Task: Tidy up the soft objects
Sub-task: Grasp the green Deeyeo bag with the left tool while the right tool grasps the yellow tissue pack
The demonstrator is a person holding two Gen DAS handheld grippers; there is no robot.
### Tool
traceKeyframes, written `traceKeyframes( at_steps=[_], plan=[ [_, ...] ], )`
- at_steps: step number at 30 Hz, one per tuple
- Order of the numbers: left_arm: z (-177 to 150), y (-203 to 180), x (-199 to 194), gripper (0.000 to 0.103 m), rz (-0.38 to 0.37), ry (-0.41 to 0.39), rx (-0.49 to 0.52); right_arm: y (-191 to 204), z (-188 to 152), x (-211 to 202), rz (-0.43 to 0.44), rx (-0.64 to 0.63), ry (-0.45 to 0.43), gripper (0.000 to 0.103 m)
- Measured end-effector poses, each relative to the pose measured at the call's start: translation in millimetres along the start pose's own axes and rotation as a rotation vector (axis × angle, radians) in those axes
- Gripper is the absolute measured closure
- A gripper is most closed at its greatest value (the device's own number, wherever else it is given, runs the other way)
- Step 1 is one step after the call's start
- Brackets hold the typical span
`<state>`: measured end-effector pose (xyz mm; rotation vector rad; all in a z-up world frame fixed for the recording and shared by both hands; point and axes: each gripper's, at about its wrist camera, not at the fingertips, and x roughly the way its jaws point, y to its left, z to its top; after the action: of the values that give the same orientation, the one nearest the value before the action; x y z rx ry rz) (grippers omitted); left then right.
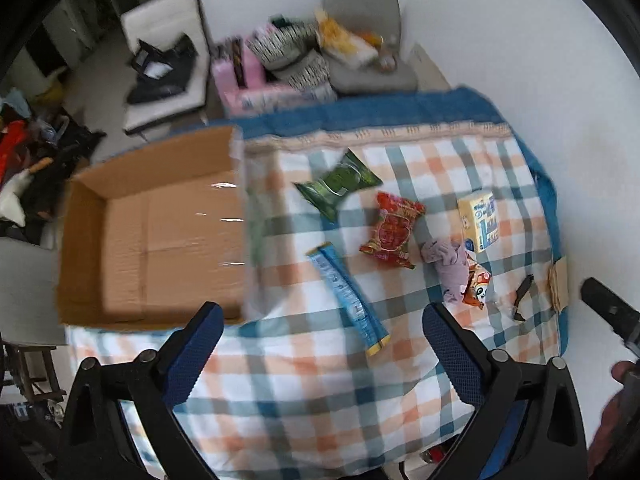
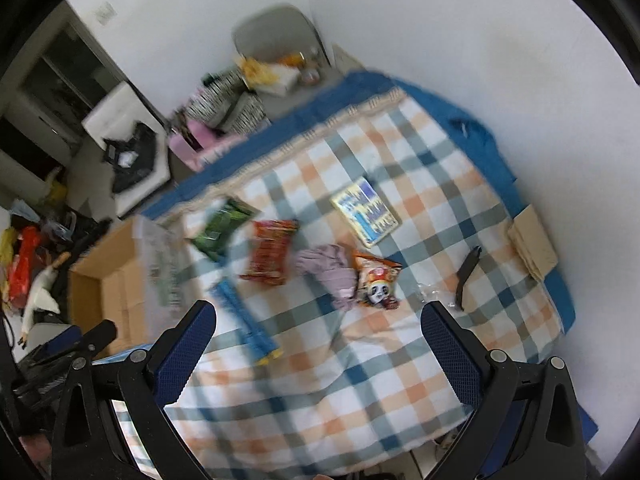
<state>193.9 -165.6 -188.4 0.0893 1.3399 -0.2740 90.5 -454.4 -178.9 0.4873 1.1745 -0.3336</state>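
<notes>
Overhead, both hand-held grippers (image 1: 324,344) (image 2: 320,340) spread, mesh-textured pads over crinkly snack packets (image 1: 390,230), crumpled cloth (image 1: 450,264), checked blanket (image 1: 320,392).

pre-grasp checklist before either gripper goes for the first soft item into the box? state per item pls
1. Left gripper open, nothing between the fingers: ok.
2. Right gripper open, nothing held: ok.
3. Cardboard box open on top, no items visible inside: ok.
4. Targets exposed on the plaid cloth: green packet, red packet, blue stick pack lie apart: ok.
5. Purple cloth overlaps the panda snack bag: not ok for a clean single pick.
6. Grippers clear of each other: right gripper tip sits at the table's right edge, apart from the left: ok.
</notes>
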Motion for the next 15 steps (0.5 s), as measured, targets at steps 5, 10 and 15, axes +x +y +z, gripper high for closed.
traceKeyframes(
  at_steps=[5, 10, 15],
  plan=[
    [42, -19, 71, 0.003, 0.037, 0.071, 0.041, -32, 46, 108, -0.06, -0.02, 0.118, 0.002],
    [84, -27, 143, 0.003, 0.097, 0.152, 0.128, -49, 81, 195, -0.077, -0.053, 0.246, 0.02],
    [110, -40, 202, 0.003, 0.154, 0.215, 0.252, -41, 99, 251, -0.126, -0.198, 0.314, 0.02]
  ],
)
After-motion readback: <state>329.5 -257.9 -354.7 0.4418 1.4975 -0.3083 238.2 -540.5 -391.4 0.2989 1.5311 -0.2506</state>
